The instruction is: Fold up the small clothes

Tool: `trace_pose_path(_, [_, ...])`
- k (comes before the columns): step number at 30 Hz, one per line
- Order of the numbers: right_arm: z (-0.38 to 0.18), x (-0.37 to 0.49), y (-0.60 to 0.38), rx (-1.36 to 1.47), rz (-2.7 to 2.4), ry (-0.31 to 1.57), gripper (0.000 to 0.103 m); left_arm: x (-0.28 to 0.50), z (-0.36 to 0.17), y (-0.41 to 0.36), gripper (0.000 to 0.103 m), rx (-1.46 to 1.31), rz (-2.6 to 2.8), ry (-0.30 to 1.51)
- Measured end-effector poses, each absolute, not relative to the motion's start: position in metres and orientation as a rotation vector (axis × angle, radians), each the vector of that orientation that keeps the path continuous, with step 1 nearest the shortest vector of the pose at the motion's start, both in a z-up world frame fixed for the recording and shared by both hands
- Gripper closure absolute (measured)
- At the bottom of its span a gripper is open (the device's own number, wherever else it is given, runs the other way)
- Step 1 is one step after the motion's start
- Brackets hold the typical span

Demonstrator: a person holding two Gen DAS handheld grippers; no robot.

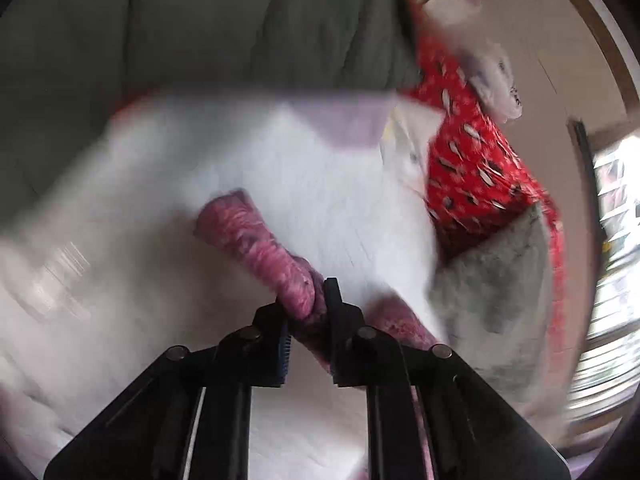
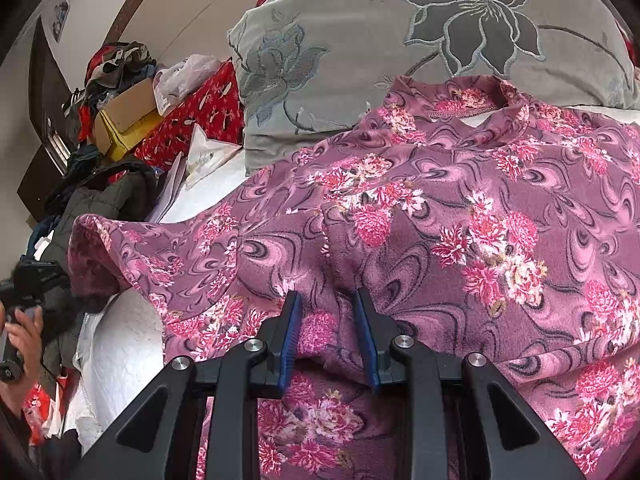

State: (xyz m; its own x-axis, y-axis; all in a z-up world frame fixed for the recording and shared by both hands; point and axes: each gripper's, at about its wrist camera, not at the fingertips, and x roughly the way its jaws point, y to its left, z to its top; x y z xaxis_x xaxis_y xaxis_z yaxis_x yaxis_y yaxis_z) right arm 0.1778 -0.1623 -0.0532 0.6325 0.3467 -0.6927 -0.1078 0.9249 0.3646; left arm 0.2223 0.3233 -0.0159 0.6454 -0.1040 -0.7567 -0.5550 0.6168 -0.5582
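**Floral Garment Gripped at Sleeve and Body on the Bed**

In the blurred left wrist view, the left gripper [image 1: 306, 312] is seen pinched on a rolled pink-purple sleeve end of the floral garment [image 1: 256, 240], which is stretched toward 11 o'clock over the white bedcover [image 1: 320, 184]. A red patterned cloth [image 1: 472, 160] is found at 2 o'clock, with a grey pillow [image 1: 492, 280] just below it at 3 o'clock. A dull green-grey surface is shown across the top, from 10 to 12 o'clock; what it is cannot be told.

In the right wrist view, the right gripper [image 2: 328, 316] is seen with its blue-padded fingers [image 2: 294, 332] partly spread, and a raised fold of the floral garment [image 2: 440, 220] is caught between them; whether the fold is firmly held cannot be told. The garment is spread over the bed from the centre toward 3 o'clock, its neckline lying at 1 o'clock against a grey flowered pillow [image 2: 400, 40]. A cardboard box [image 2: 128, 108] and piled clothing are placed at 10 o'clock. A bare hand [image 2: 24, 332] on a dark device is visible at 9 o'clock.
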Motion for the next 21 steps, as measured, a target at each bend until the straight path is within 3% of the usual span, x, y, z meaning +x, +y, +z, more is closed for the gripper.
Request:
trace_pose_path(4, [-0.052, 0.179, -0.162, 0.303, 0.262, 0.856, 0.074, 0.223, 0.003, 0.323, 0.091, -0.623, 0.412, 0.832])
trace_pose_path(10, [-0.044, 0.188, -0.163, 0.318, 0.275, 0.933, 0.070, 0.227, -0.030, 0.332, 0.089, -0.703, 0.337, 0.924])
trace_pose_path(14, [-0.036, 0.187, -0.176, 0.381, 0.279, 0.961, 0.070, 0.235, -0.055, 0.341, 0.059, -0.881, 0.261, 0.971])
trace_pose_path(19, [-0.038, 0.183, -0.190, 0.417, 0.288, 0.972, 0.070, 0.238, -0.066, 0.348, 0.064, -1.007, 0.302, 0.974])
trace_pose_path(20, [-0.037, 0.182, -0.192, 0.420, 0.291, 0.971, 0.070, 0.238, -0.062, 0.346, 0.078, -1.000, 0.302, 0.960])
trace_pose_path(21, [-0.036, 0.181, -0.194, 0.422, 0.294, 0.970, 0.070, 0.239, -0.054, 0.342, 0.085, -0.978, 0.286, 0.943])
